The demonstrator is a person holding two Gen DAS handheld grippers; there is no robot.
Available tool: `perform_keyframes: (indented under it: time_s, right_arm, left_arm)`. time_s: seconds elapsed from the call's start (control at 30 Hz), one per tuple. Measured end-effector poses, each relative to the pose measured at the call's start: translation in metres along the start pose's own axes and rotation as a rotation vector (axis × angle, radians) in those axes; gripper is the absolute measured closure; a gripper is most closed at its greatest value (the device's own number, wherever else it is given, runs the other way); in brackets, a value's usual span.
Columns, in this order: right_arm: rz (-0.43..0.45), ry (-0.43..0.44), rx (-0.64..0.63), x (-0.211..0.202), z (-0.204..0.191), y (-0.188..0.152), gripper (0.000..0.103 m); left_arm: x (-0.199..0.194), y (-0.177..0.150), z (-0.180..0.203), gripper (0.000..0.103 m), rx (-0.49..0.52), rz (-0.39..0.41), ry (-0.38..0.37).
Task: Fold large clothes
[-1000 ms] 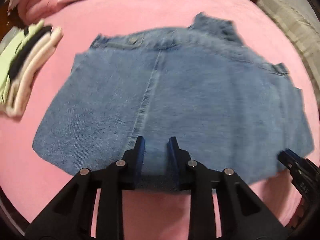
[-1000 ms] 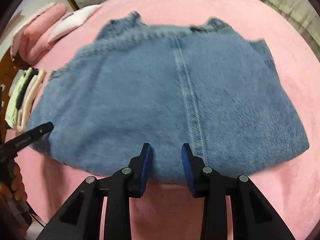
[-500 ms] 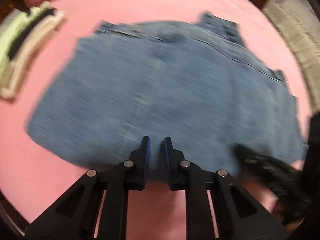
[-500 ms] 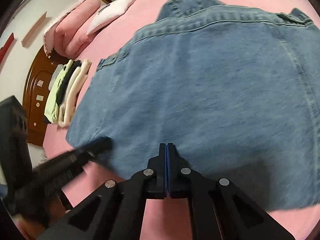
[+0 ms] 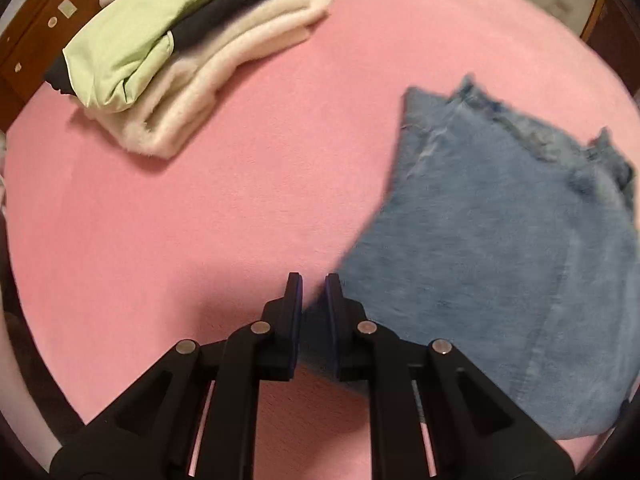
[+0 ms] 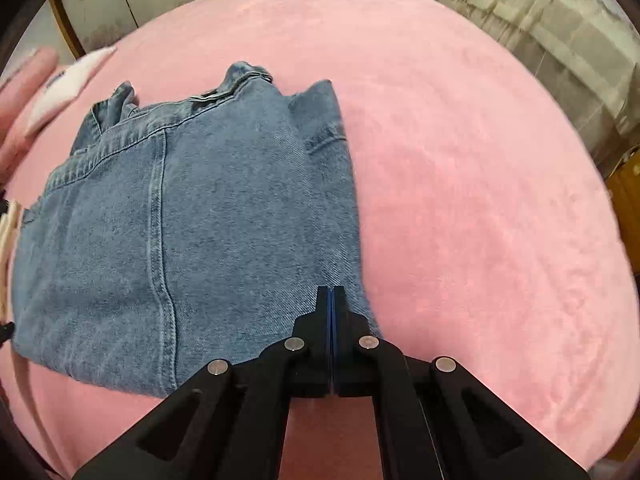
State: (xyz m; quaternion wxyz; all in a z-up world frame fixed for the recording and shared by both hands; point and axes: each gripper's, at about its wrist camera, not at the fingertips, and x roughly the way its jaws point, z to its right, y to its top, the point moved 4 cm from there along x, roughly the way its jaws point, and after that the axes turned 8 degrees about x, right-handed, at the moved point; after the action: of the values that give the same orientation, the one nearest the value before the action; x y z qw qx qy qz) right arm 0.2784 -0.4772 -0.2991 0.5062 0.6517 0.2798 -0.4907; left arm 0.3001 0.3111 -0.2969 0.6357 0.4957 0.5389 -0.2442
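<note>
1. Closest up, the left gripper (image 5: pixel 313 292) has its jaws pinched nearly together, and a corner of the folded jeans (image 5: pixel 500 264) sits right between them, so it's clamped on the denim edge.
2. The right gripper (image 6: pixel 331 300) is clenched all the way, pads flat against each other. Its tips sit over the near right corner of the jeans (image 6: pixel 180 232), but I can't tell if any fabric is actually caught in there.
3. The jeans lie folded into a chunky rectangle on the pink bed cover (image 6: pixel 480 200), waistband and belt loops at the far end, a long seam running down the top layer.
4. Further back on the left, a stack of folded clothes (image 5: pixel 180 52) sits on the same cover, well apart from the jeans: light green on top, something dark under it, cream fleece at the bottom.
5. Way at the back there's a pink pillow with a white one (image 6: pixel 60 88) on it, and cream ruffled fabric (image 6: pixel 540 32) off the far right edge of the bed.
</note>
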Motion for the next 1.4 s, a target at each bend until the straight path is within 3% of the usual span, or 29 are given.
perform_keyframes:
  time_s: [0.03,0.07,0.13,0.17,0.27,0.33,0.43,0.57,0.6,0.67,0.83,0.9,1.03,1.1,1.17,1.23,1.33,1.4]
  right_arm:
    - [0.009,0.026,-0.008,-0.003,-0.014,0.002,0.103]
    - [0.024,0.104,-0.010,-0.009,-0.028,0.003,0.103]
    - [0.030,0.317,-0.005,-0.022,-0.060,0.000,0.103]
    - [-0.012,0.441,-0.016,-0.024,-0.083,-0.005,0.103]
    - [-0.160,0.648,-0.042,-0.015,-0.129,-0.026,0.103]
    - [-0.265,0.710,-0.044,0.001,-0.160,-0.042,0.103]
    - [-0.331,0.730,-0.032,0.023,-0.179,-0.051,0.103]
    - [-0.279,0.748,0.105,0.049,-0.170,-0.024,0.103]
    - [-0.270,0.747,0.135,0.069,-0.183,-0.007,0.103]
    - [-0.239,0.721,0.157,0.083,-0.183,0.015,0.103]
    - [-0.159,0.680,0.029,0.105,-0.197,0.065,0.103]
    - [-0.140,0.666,-0.028,0.107,-0.196,0.076,0.103]
    - [-0.114,0.639,-0.086,0.112,-0.194,0.091,0.103]
    - [-0.097,0.603,-0.085,0.108,-0.165,0.102,0.103]
    - [-0.051,0.518,-0.080,0.104,-0.160,0.117,0.103]
    - [-0.007,0.429,-0.052,0.106,-0.126,0.129,0.103]
    - [0.016,0.432,0.020,0.107,-0.066,0.144,0.103]
    - [0.065,0.308,0.061,0.109,-0.026,0.151,0.103]
  left_arm:
    - [-0.009,-0.001,0.007,0.093,0.011,0.023,-0.015]
    - [-0.017,-0.003,0.015,0.093,0.030,0.042,-0.043]
    - [-0.037,-0.010,0.046,0.093,0.080,0.058,-0.211]
    - [-0.046,-0.014,0.062,0.093,0.107,0.063,-0.284]
    - [-0.058,-0.030,0.129,0.093,0.245,-0.010,-0.504]
    - [-0.057,-0.040,0.172,0.093,0.348,-0.046,-0.563]
    - [-0.043,-0.044,0.207,0.093,0.423,-0.079,-0.536]
    - [-0.018,-0.024,0.229,0.097,0.387,-0.096,-0.531]
    - [-0.012,-0.020,0.231,0.097,0.371,-0.095,-0.533]
    - [-0.001,-0.003,0.236,0.097,0.343,-0.063,-0.542]
    - [0.016,0.038,0.252,0.097,0.307,0.025,-0.474]
    - [0.025,0.056,0.250,0.102,0.279,0.046,-0.386]
    - [0.028,0.072,0.233,0.102,0.261,0.076,-0.283]
    - [0.026,0.077,0.217,0.102,0.269,0.116,-0.180]
    - [0.027,0.082,0.192,0.102,0.270,0.169,-0.088]
    - [0.039,0.086,0.163,0.102,0.284,0.175,-0.016]
    - [0.051,0.089,0.133,0.102,0.314,0.190,-0.014]
    - [0.055,0.092,0.109,0.102,0.324,0.187,0.058]
